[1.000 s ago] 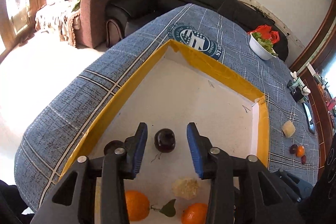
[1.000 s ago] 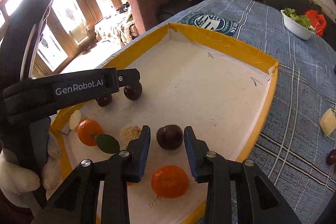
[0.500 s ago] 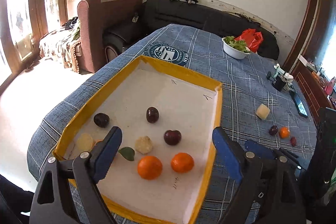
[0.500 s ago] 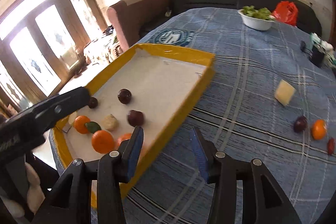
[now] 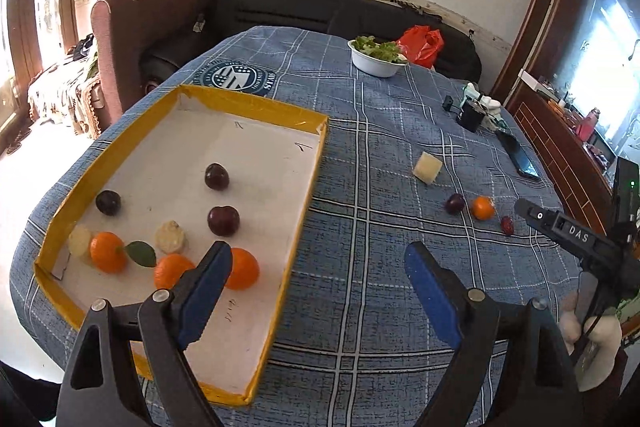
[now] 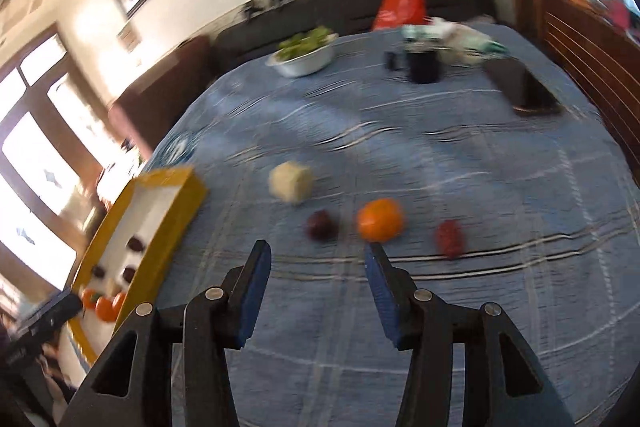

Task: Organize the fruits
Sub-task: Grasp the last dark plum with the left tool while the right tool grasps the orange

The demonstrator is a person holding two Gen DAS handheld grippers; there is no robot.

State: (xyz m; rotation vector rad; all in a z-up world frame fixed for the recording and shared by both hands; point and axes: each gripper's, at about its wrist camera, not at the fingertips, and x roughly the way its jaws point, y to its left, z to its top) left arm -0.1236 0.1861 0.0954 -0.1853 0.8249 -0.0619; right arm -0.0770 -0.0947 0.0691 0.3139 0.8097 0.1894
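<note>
A yellow-rimmed tray on the blue checked tablecloth holds three dark plums, three oranges and pale fruit pieces. Loose on the cloth to its right lie a pale chunk, a dark plum, an orange and a small red fruit. My left gripper is open and empty above the tray's right rim. My right gripper is open and empty, just short of the loose plum and orange; the red fruit lies to the right.
A white bowl of greens and a red bag stand at the table's far end. A black cup and a phone lie near the right edge. A sofa and an armchair stand behind the table.
Both grippers have pulled back from the tray and swung right, leaving the plums in it. The left opened wide; the right now faces the loose fruit on the cloth.
</note>
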